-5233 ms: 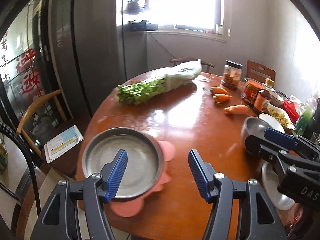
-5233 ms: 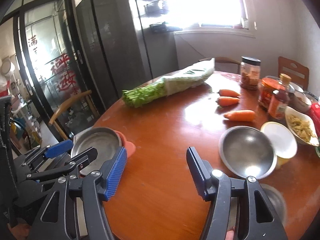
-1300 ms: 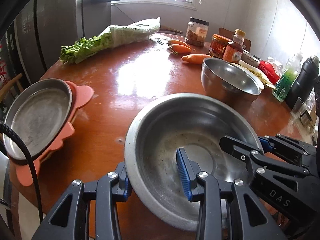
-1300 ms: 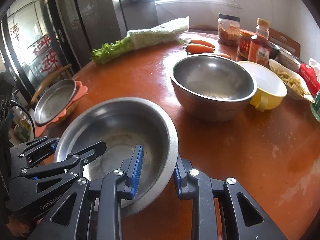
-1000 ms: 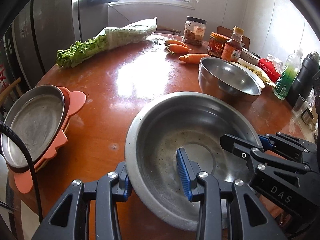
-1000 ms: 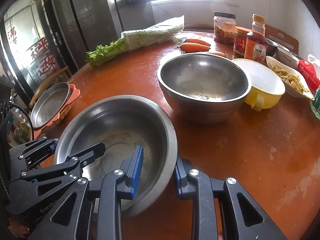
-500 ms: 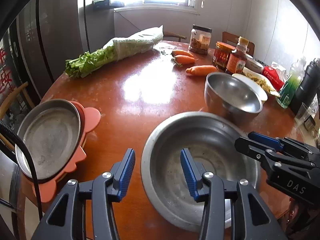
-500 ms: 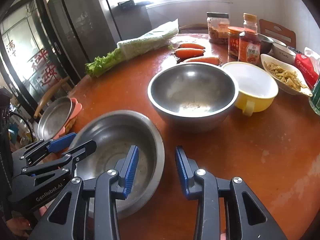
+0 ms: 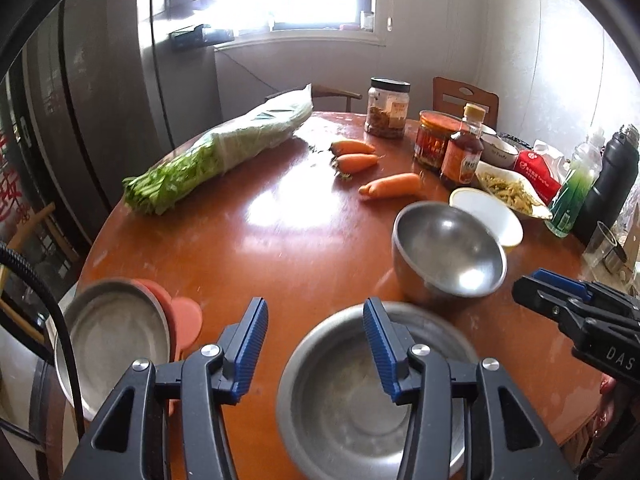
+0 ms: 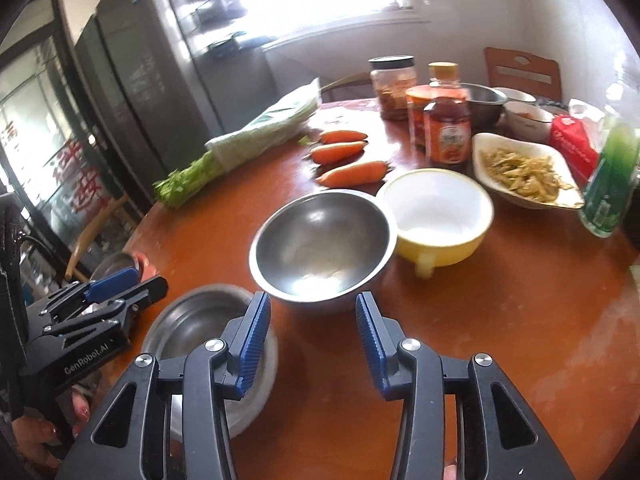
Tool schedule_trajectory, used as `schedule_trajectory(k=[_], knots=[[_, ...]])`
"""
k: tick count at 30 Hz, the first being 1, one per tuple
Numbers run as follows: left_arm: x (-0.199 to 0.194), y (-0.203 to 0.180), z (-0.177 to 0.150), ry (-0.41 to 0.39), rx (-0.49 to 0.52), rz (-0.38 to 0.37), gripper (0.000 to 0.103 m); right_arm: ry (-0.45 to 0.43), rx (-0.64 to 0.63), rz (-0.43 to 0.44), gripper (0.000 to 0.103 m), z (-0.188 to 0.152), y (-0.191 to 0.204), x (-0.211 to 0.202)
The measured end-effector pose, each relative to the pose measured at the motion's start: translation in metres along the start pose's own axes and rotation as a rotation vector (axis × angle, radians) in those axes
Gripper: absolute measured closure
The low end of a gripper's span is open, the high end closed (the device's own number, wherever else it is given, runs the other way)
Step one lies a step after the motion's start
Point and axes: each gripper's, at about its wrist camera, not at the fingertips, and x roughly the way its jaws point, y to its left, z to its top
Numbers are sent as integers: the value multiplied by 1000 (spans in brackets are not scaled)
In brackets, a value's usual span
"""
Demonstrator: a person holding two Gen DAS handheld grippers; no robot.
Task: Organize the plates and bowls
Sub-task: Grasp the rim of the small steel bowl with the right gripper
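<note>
Both my left tool [image 9: 314, 346] and right tool [image 10: 312, 340] had just been opening, nothing between them, above the wide steel basin [image 9: 340, 400] resting on the counter [image 9: 280, 248] just beside the deep steel bowl [image 9: 448, 252].

table [image 9: 280, 240]: glossy reddish-brown
shallow basin [image 9: 344, 400]: dull silver
deep bowl [image 9: 448, 252]: shiny silver
handled bowl [image 10: 440, 216]: yellow, white inside
carrots [image 9: 390, 185]: orange
gripper pads [image 9: 250, 346]: ribbed blue (on black frames)
mat [image 9: 186, 316]: salmon pink
</note>
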Motion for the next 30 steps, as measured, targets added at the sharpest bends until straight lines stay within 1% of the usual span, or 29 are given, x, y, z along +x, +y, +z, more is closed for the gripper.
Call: schedule_trajectory(k=[4, 11, 13, 21, 25, 27, 30], knots=[[11, -11, 21, 12, 34, -20, 53, -4, 23, -12, 57, 9, -11, 1], [32, -34, 48, 32, 106, -69, 53, 11, 61, -35, 57, 19, -26, 17], [44, -39, 54, 56, 119, -81, 53, 23, 64, -45, 57, 20, -29, 24], [79, -55, 60, 119, 157, -120, 53, 59, 50, -55, 58, 20, -27, 49], [89, -59, 58, 137, 169, -128, 53, 66, 52, -66, 63, 20, -28, 56], [95, -60, 56, 149, 172, -143, 53, 73, 58, -67, 66, 20, -28, 60], [102, -62, 54, 174, 174, -167, 53, 65, 56, -61, 67, 18, -26, 61]])
